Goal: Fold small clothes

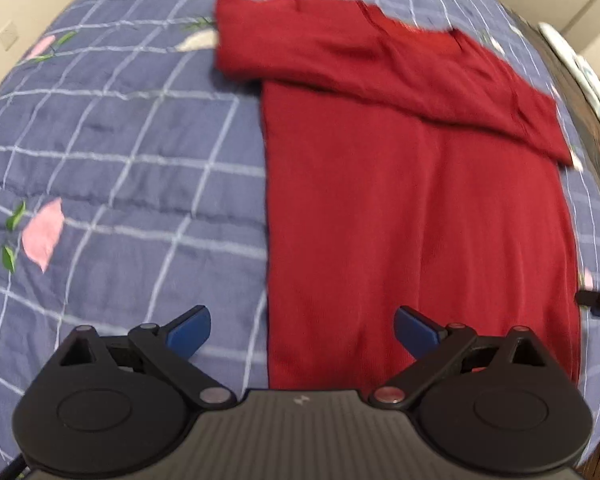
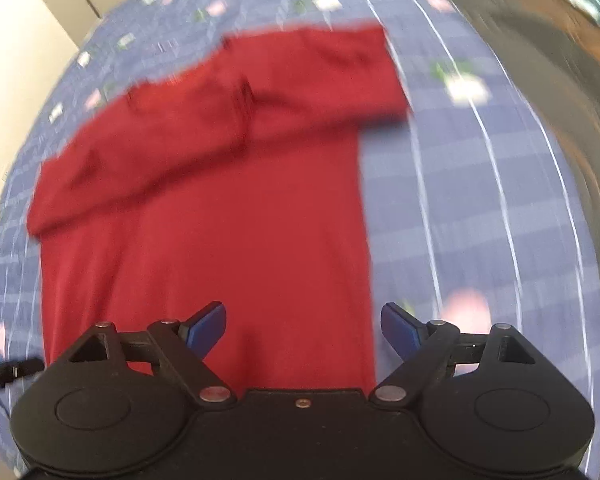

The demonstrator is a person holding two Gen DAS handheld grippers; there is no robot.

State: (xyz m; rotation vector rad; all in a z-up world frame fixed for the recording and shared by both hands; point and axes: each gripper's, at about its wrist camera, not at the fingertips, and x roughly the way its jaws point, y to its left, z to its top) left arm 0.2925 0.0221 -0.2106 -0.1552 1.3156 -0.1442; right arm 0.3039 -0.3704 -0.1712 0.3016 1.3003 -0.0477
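Observation:
A red shirt (image 1: pixel 412 208) lies flat on a blue checked quilt (image 1: pixel 120 168), its sleeves folded across the top. In the left wrist view my left gripper (image 1: pixel 302 330) is open and empty, above the shirt's near left edge. In the right wrist view the shirt (image 2: pixel 220 232) is blurred. My right gripper (image 2: pixel 303 330) is open and empty above the shirt's near right edge. The tip of the right gripper (image 1: pixel 598 300) shows at the right edge of the left wrist view, and the left gripper's tip (image 2: pixel 8 372) shows at the left edge of the right wrist view.
The quilt (image 2: pixel 480 200) has pink flower prints and covers a bed. A dark wooden surface (image 1: pixel 592 120) runs along the bed's right side. Beige walls (image 2: pixel 16 80) stand behind the bed.

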